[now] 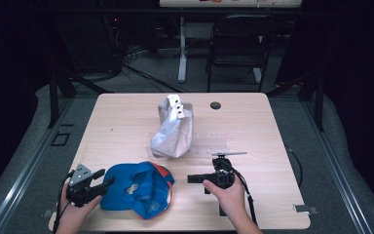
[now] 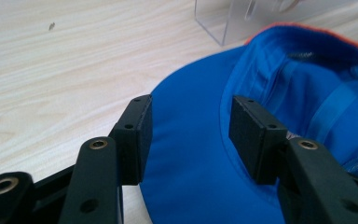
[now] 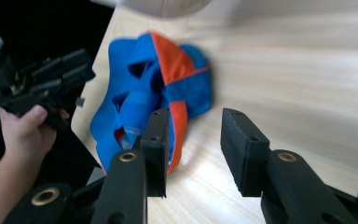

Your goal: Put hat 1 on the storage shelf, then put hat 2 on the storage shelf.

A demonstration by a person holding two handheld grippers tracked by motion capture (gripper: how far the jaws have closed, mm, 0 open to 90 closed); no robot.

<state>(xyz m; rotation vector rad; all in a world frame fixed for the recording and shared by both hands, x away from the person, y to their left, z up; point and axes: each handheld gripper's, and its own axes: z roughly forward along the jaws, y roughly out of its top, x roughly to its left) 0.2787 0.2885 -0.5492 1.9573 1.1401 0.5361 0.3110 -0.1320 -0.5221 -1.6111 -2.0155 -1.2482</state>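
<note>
The blue cap (image 1: 136, 189) w/ orange panel lies upside down on the table (image 1: 126, 126), near the front edge, betw. the two hands. Left gripper (image 1: 100, 181) is at the cap's left side; in the left gripper view its jaws are spread, the blue brim lies under and betw. them, pads not pressing it. Right gripper (image 1: 191, 179) is to the right of the cap, apart from it, jaws released, nothing betw. them. A white bag (image 1: 173, 129) stands behind the cap.
</note>
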